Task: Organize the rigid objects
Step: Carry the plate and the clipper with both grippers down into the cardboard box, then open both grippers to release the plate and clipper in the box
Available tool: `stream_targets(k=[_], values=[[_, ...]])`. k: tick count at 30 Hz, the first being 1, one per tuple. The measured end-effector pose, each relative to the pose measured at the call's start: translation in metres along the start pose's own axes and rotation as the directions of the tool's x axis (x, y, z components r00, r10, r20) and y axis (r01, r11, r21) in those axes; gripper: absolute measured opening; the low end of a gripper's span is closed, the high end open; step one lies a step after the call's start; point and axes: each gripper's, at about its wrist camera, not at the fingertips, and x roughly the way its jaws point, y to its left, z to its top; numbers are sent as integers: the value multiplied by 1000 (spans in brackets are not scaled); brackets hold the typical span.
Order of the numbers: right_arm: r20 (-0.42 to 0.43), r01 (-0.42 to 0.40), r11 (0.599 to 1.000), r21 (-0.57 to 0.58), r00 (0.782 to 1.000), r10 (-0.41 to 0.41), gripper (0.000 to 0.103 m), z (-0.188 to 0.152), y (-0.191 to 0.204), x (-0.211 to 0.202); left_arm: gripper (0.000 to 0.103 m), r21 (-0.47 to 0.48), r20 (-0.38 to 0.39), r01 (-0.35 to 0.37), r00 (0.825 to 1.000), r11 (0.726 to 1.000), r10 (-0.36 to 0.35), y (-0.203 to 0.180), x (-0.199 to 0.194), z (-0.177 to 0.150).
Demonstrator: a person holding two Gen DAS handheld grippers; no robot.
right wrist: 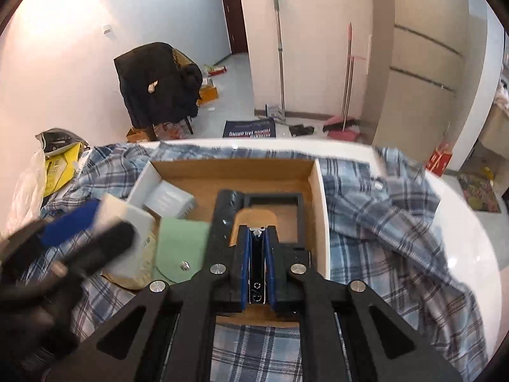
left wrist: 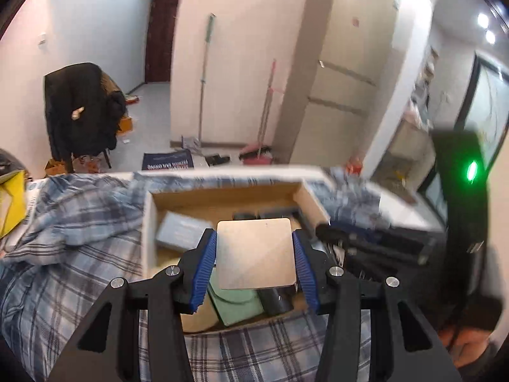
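Silver and shiny, one flat square plate (left wrist: 254,253) sits between my left tongs (left wrist: 254,254). The two blue pads (left wrist: 205,265) pinch it on its two sides, and it hangs over the box.

The box (right wrist: 319,210) is one open box with white sides and a brown bottom. It lies on a blue checked cloth (right wrist: 391,222) that covers the white worktop (right wrist: 470,222).

My right tongs (right wrist: 258,248) are pressed together on one small shiny nail clipper (right wrist: 257,267). It stands on its thin edge between the blue pads, just above the near part of the box.

Inside the box I count a few things. There is one green pouch (right wrist: 179,248) with a little silver snap. There is one grey-blue flat box (right wrist: 168,202) in the far left corner. There is one black frame (right wrist: 270,195) lying flat, and I can see the brown bottom through its middle. From my left tongs I also see one dark block (left wrist: 275,299) under the silver plate, but it is too blurry to say what it is.

From the right view, my left tongs are a blurry dark shape at the left with something white in them.

On the floor past the worktop there is one chair (right wrist: 156,86) with a black coat over it, one long mop (right wrist: 280,44) and one red broom (right wrist: 348,70) leaning on the wall. One tall fridge (left wrist: 346,73) stands at the right. One yellow bag (right wrist: 60,168) lies at the left end of the worktop.
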Motion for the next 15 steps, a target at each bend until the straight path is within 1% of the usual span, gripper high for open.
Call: stream_targets(k=[3,5,6,8,11,13,15], values=[[-24,-7,1000,25,1000,8,9,-5,-11,10,51,9,-48,8,999,1000,-7,-6,24,-13],[-35,-10,999,38,999,11,9,-6,-17,14,51,17,-60,-18,998,1000,19,-7,35,-18],[-39,0,999,40,999,1,9,-7,-19,15,51,19,-62,-33,997,999,34,-6,40,-20],[-43,17,999,50,999,-15,9,-9,-25,16,51,15,-63,-41,997,999,42,-3,45,-24],[-68,-12,997,73,998,17,9,-12,-32,21,51,27,-70,-49,996,998,51,-2,50,-27],[-71,-18,997,72,997,23,9,-12,-31,22,51,33,-75,-46,996,998,49,-3,51,-29],[-67,-18,998,66,998,22,9,-12,-30,21,51,39,-50,-44,998,998,46,-4,47,-29]])
